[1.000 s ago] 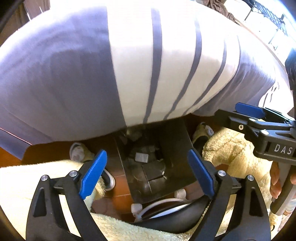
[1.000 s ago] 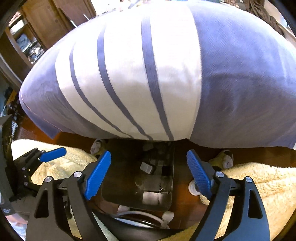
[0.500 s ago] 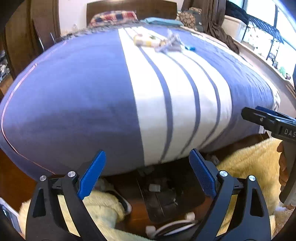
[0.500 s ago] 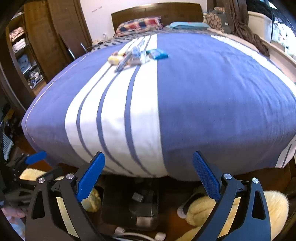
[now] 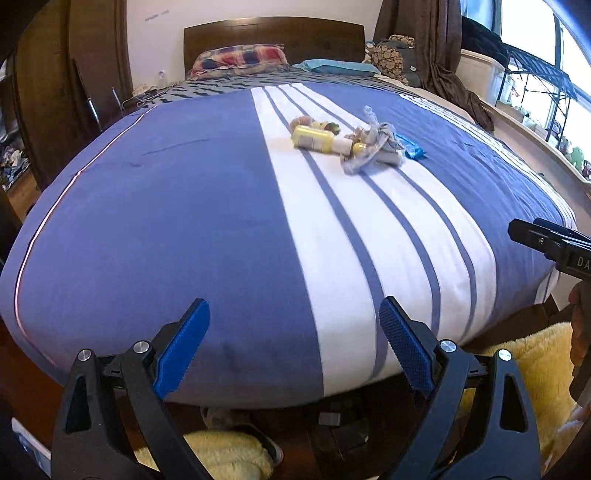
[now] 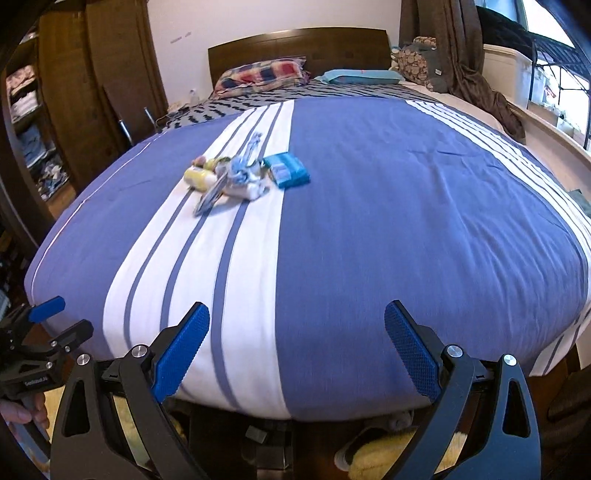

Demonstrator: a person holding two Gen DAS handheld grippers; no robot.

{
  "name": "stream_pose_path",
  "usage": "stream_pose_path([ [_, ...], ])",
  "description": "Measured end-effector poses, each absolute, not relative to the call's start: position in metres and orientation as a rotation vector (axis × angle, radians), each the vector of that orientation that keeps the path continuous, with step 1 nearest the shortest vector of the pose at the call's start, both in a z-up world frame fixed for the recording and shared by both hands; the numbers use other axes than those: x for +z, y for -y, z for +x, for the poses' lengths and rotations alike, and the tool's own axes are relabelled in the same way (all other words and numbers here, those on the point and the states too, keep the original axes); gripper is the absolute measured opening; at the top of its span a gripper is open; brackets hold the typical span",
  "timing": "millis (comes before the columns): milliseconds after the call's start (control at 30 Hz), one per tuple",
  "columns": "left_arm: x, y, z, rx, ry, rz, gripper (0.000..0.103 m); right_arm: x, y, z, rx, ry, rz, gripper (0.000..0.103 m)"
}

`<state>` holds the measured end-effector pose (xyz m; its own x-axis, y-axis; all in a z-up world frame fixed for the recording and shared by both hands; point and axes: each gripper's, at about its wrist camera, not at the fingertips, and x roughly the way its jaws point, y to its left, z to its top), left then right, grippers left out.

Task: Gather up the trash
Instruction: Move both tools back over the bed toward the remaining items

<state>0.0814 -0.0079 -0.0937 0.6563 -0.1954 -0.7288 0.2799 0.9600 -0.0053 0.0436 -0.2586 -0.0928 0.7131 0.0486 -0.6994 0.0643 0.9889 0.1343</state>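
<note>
Left wrist view shows your left gripper (image 5: 295, 343) with its black arms spread and its ribbed blue pads (image 5: 183, 347) well apart, nothing between them, above the near edge of the bed (image 5: 166, 221). The cover is smooth cloth, blue with a broad white band crossed by thin blue stripes. On that band, toward the middle of the bed and well away from both grippers, lies the trash: a rounded yellow bottle (image 5: 314, 138) on its side, a crumpled grey rag (image 5: 373, 147) touching its cap end, and a flat blue packet (image 5: 413, 149) just beside the rag on the window side. A small crumpled wrapper (image 5: 306, 122) sits behind the bottle.

Your right gripper (image 6: 297, 347) likewise stands wide, empty, over the near edge; its black frame shows at the right rim of the left view.

A second ago both cameras looked down at the bed's side and the floor; now the whole top of the bed and the headboard (image 5: 273, 33) are in sight. The right pads have spread a little wider since then.

Below the near edge, a dark bin (image 6: 266, 439) holds a small grey block; what else is inside you cannot tell. Fluffy yellow fabric (image 5: 221, 454) lies beside it.
</note>
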Motion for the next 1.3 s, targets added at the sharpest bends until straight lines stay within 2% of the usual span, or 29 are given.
stream_pose_path([
  [467, -0.090, 0.046, 0.159, -0.317, -0.821, 0.110, 0.088, -0.083, 0.260, 0.129, 0.014, -0.774, 0.180, 0.095],
  [567, -0.090, 0.050, 0.171, -0.318, -0.826, 0.109, 0.088, -0.077, 0.246, 0.151, 0.060, -0.760, 0.174, 0.092],
  [667, -0.091, 0.051, 0.182, -0.314, -0.831, 0.111, 0.088, -0.076, 0.231, 0.169, 0.107, -0.772, 0.153, 0.079],
  [733, -0.092, 0.051, 0.189, -0.312, -0.835, 0.109, 0.088, -0.078, 0.220, 0.181, 0.133, -0.776, 0.127, 0.060],
  [833, -0.094, 0.052, 0.197, -0.315, -0.837, 0.110, 0.088, -0.080, 0.212, 0.194, 0.149, -0.773, 0.111, 0.043],
  [967, -0.094, 0.053, 0.206, -0.318, -0.835, 0.113, 0.088, -0.083, 0.208, 0.205, 0.147, -0.782, 0.092, 0.037],
  [1133, -0.094, 0.056, 0.214, -0.319, -0.834, 0.110, 0.088, -0.087, 0.208, 0.207, 0.158, -0.791, 0.080, 0.023],
  [1300, -0.093, 0.063, 0.217, -0.329, -0.833, 0.120, 0.088, -0.069, 0.220, 0.189, 0.157, -0.735, 0.088, 0.021],
])
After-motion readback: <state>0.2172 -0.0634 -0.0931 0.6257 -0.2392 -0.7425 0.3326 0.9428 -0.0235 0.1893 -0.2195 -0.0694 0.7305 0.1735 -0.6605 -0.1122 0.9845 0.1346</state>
